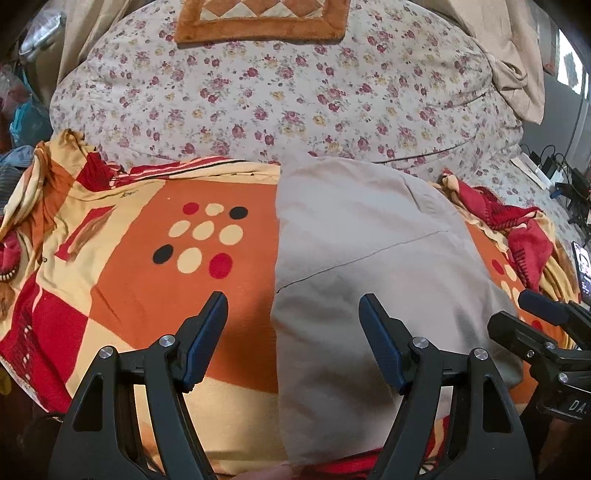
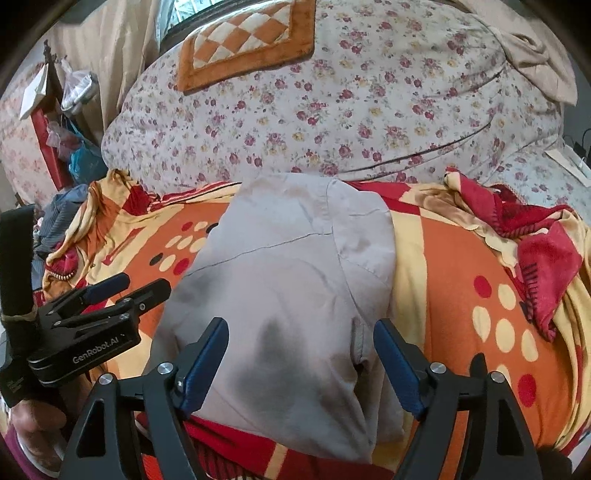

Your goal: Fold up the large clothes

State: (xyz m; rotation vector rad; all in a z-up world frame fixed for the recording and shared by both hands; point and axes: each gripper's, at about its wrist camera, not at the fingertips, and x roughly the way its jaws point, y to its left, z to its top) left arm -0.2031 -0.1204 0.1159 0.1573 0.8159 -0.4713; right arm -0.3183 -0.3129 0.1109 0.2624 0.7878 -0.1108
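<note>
A folded beige garment [image 1: 369, 258] lies flat on the orange, red and yellow patterned blanket [image 1: 147, 280]; it also shows in the right wrist view [image 2: 288, 280] with a dark stain near its front. My left gripper [image 1: 293, 314] is open and empty, held over the garment's left edge. My right gripper [image 2: 301, 339] is open and empty above the garment's near part. The left gripper shows at the left of the right wrist view [image 2: 127, 282]; the right one shows at the right edge of the left wrist view [image 1: 532, 314].
A large floral quilt [image 1: 277, 96] is piled behind the blanket, with an orange checkered mat [image 1: 258, 22] on top. Beige curtain cloth [image 1: 517, 74] hangs at back right. Cables and chargers [image 1: 554, 173] and a phone [image 1: 583, 269] lie at right. Bags and clutter [image 2: 74, 147] stand at left.
</note>
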